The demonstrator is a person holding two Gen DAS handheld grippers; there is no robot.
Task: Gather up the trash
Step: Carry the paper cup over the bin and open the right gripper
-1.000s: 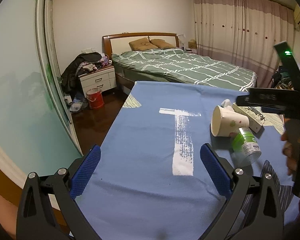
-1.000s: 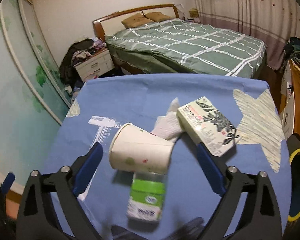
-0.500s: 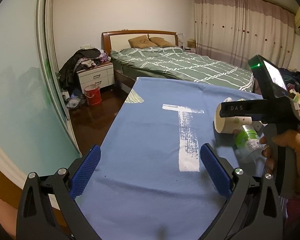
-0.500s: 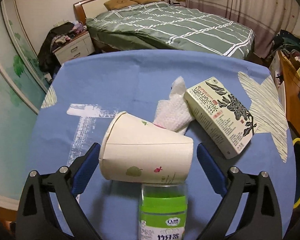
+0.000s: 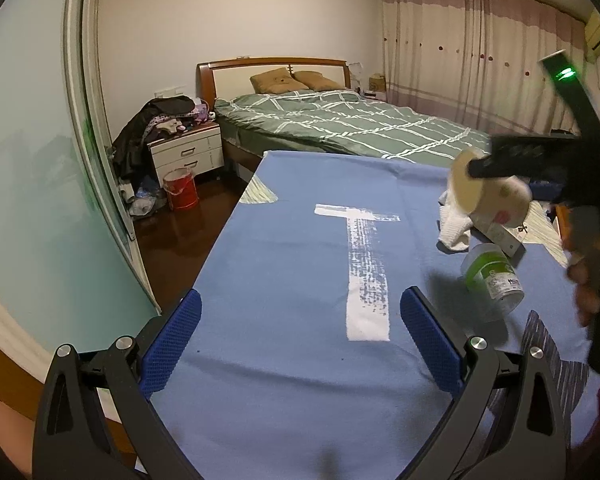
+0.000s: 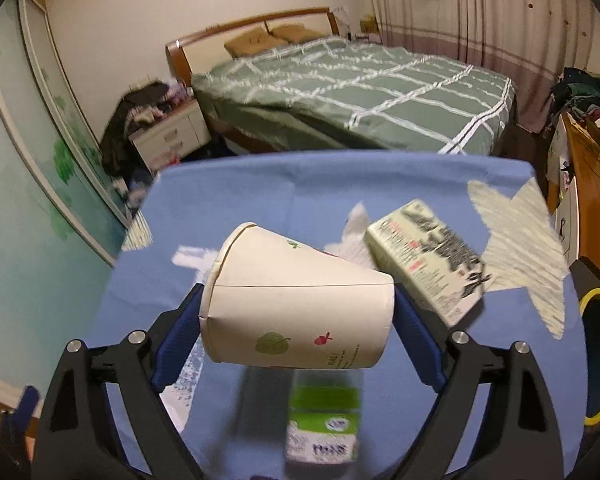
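Above the blue bench, paper cup on its side, lifted clear of the green-labelled bottle below it, right gripper jaws closing on its ends (pads touching), left gripper jaws released, holding nothing.

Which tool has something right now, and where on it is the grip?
The right tool has the paper cup sideways between its closing pads, rim at one pad, base at the other. The left tool is open and holds nothing.
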